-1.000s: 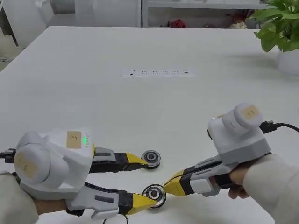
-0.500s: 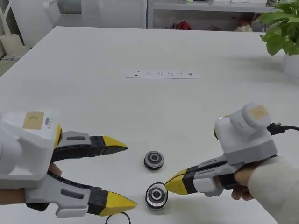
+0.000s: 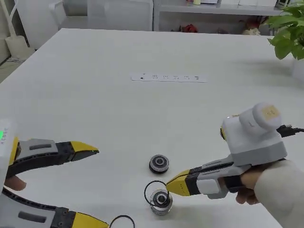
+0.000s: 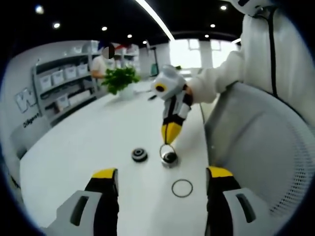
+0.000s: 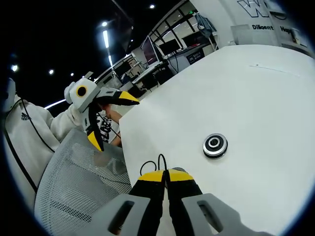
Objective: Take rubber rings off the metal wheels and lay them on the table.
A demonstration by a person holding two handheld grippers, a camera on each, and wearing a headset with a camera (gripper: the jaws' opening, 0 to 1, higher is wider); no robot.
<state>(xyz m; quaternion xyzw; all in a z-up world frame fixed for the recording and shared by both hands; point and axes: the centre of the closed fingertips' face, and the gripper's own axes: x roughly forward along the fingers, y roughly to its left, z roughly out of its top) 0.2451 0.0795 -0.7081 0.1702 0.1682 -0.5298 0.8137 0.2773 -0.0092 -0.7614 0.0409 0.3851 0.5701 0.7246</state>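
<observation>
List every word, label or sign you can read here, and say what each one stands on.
"Diligent": on a white sign, right gripper view; the word beside it is cut off.
"W": large letter on the wall, left gripper view; the smaller line beneath is blurred.
"adidas": seemingly, on the white sweater.
Sticker on the right gripper: too small to read.
Power strip: markings too small to read.
</observation>
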